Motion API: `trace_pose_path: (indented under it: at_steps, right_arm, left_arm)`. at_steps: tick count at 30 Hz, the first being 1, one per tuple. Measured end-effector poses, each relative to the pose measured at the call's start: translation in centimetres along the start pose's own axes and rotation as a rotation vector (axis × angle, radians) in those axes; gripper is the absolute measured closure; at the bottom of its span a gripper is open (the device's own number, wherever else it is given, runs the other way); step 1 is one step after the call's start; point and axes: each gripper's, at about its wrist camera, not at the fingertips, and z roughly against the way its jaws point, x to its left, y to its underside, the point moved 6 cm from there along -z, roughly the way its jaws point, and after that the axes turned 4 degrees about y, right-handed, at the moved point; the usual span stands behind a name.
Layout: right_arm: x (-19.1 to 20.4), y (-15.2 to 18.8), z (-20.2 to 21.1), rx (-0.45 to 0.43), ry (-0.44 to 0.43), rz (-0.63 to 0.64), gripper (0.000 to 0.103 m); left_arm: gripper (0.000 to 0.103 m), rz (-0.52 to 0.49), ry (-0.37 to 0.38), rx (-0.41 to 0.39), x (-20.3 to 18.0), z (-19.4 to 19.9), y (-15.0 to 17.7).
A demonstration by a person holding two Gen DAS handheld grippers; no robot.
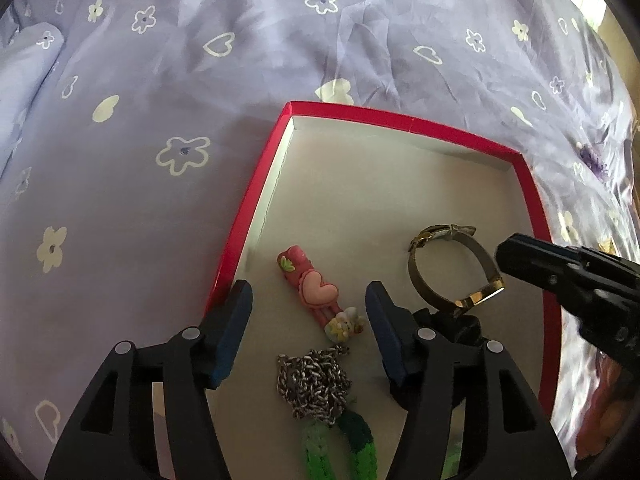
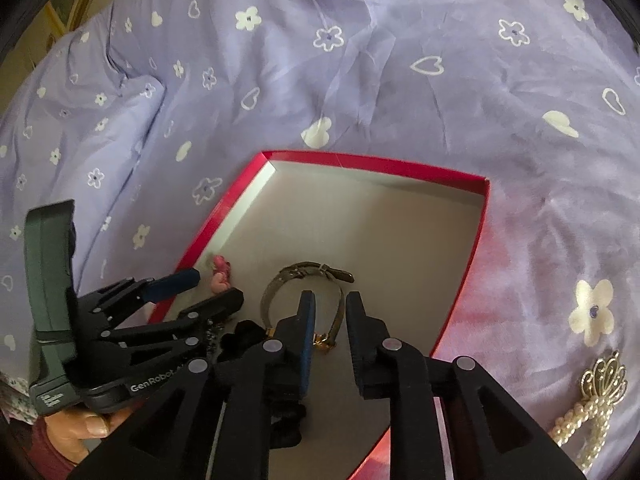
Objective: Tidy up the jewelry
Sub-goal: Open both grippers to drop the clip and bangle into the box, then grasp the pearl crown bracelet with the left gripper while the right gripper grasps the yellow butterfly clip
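The watch point(image 2: 308, 300) lies in the red box point(image 2: 372, 162) on the bed point(image 2: 360, 60). The right gripper point(image 2: 329, 322) has its fingers apart around the strap. Squeeze gently. The left gripper point(image 1: 308, 312) waits with fingers apart.

Left gripper point(image 2: 208, 286) body, white lettering: "GenRobot", further characters hidden behind the right gripper.
Green mount point(image 2: 50, 300) on left gripper, small white print: illegible.

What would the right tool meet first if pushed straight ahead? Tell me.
Most likely the watch: its band lies directly ahead of the open right tool, inside the red box. Depth is uncertain.
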Motion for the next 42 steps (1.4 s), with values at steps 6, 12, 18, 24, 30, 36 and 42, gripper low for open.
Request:
trace_pose_path:
  at_steps: [6,12,18,24,30,36,42]
  right_arm:
    - [-0.9,0.2,4.3,-0.081,-0.026,-0.017,0.065]
    - [-4.7,2.6,8.6,-0.139,-0.003,-0.083,0.062]
    - [-9.5,5.7,11.8,-0.163,0.041,-0.187,0.061]
    - [-13.9,8.6,15.0,-0.193,0.081,-0.281,0.056]
    - [-16.9,11.0,17.2,-0.213,0.115,-0.326,0.055]
    - [-18.9,12.4,18.2,-0.216,0.135,-0.357,0.055]
    - [-20.3,12.8,18.8,-0.226,0.143,-0.376,0.055]
  left_arm:
    - [0.032,0.042,0.019,-0.046,0.0,2.3,0.4]
    - [0.027,0.092,0.078,-0.114,-0.9,5.9,1.2]
    - [0.027,0.107,0.131,-0.147,-3.1,8.4,2.0]
    - [0.026,0.091,0.188,-0.147,-6.5,9.8,3.4]
    - [0.026,0.029,0.223,-0.122,-10.8,10.1,4.5]
    - [0.026,-0.041,0.234,-0.101,-14.6,9.9,4.9]
    - [0.026,-0.089,0.23,-0.08,-17.1,9.1,4.7]
